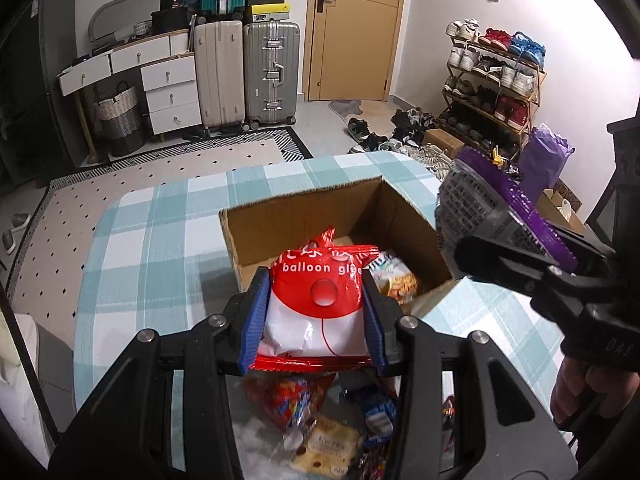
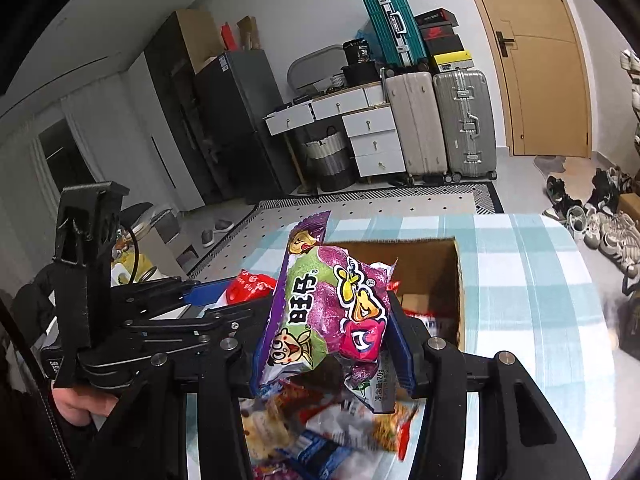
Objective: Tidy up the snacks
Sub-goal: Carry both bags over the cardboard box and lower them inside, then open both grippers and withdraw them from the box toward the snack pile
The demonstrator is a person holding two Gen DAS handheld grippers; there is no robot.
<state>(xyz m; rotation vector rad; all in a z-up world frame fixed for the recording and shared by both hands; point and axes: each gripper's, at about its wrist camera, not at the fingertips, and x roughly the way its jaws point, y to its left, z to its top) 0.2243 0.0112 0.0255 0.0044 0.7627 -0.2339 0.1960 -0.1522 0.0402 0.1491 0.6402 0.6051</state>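
Observation:
My left gripper [image 1: 316, 312] is shut on a red and white "balloon glue" packet [image 1: 320, 300] and holds it above the near edge of an open cardboard box [image 1: 304, 216]. A yellow snack bag [image 1: 394, 278] lies inside the box. My right gripper [image 2: 332, 328] is shut on a purple and green snack bag [image 2: 324, 312], near the box [image 2: 458, 276]. In the left wrist view the right gripper [image 1: 520, 248] and its purple bag [image 1: 472, 196] hang over the box's right side. Loose snacks [image 1: 320, 420] lie on the table below both grippers.
The table has a blue and white checked cloth [image 1: 160, 248]. Suitcases [image 1: 248, 72], white drawers [image 1: 168, 88] and a door [image 1: 352, 28] stand at the back. A shoe rack [image 1: 496, 76] and shoes on the floor [image 1: 400, 136] are at the right.

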